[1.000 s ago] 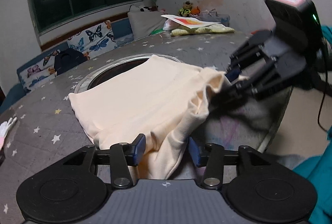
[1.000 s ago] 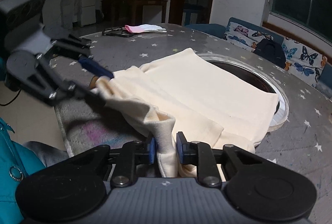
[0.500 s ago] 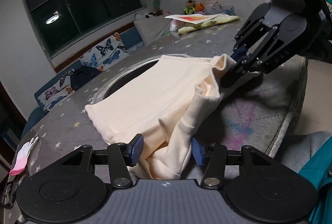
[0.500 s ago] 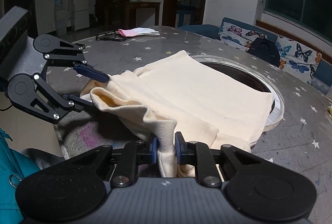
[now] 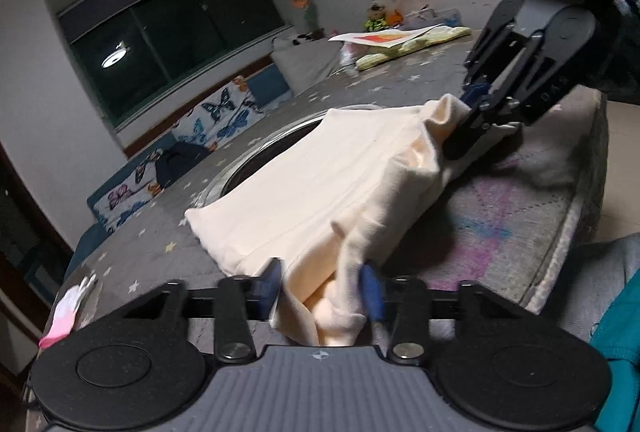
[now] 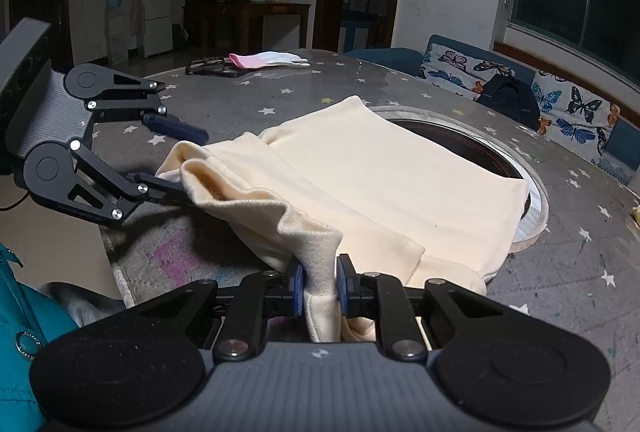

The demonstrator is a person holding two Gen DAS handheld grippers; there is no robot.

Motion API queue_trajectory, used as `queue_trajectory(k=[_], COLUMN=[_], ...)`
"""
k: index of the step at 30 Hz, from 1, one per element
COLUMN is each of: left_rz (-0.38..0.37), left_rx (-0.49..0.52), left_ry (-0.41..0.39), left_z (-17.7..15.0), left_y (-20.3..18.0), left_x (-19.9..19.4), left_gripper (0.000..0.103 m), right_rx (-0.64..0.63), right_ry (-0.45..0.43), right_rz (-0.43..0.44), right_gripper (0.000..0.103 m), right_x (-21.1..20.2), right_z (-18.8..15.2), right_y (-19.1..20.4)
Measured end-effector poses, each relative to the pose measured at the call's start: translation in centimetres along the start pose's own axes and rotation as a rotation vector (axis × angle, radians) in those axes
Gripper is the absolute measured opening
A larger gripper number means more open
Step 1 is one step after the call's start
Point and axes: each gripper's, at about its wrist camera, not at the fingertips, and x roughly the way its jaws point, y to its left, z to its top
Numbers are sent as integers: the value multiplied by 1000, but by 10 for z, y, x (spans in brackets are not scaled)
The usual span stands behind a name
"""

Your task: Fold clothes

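A cream garment (image 5: 320, 191) (image 6: 380, 171) lies on the grey star-patterned table (image 6: 280, 99), partly over a round recess (image 6: 460, 147). Its near edge is bunched and raised off the table. In the right wrist view, my right gripper (image 6: 320, 284) is shut on a fold of that edge. The left wrist view shows it as well, my right gripper (image 5: 470, 103) pinching the cloth corner. My left gripper (image 5: 322, 288) stands open, its fingers wide apart with bunched cloth lying between them. From the right wrist view, my left gripper (image 6: 188, 163) has one finger above the cloth and one beneath.
A pink and white glove (image 6: 268, 59) (image 5: 66, 316) lies far across the table. Yellow cloth with a paper sheet (image 5: 408, 43) sits at the far edge. A butterfly-print sofa (image 6: 560, 99) holds a dark bag (image 6: 508, 97). A teal sleeve (image 6: 16, 332) is beside the table edge.
Both grippers have risen and tilted, and the garment's near edge has lifted with them. The right gripper stays shut on its fold; the left gripper's fingers are as far apart as before.
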Motion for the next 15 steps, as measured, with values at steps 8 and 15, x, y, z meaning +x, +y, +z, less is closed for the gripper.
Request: queue_trajectory(k=[8, 15], left_rz=[-84, -164], left_rx=[-88, -164], left_ry=[-5, -20], left_z=[4, 12], left_y=[12, 22], left_x=[-14, -63], left_gripper=[7, 7], right_rx=[3, -31], right_ry=[-35, -34], right_rz=[1, 44], right_gripper=[10, 10], right_x=[-12, -54], right_z=[1, 6], right_y=[7, 27])
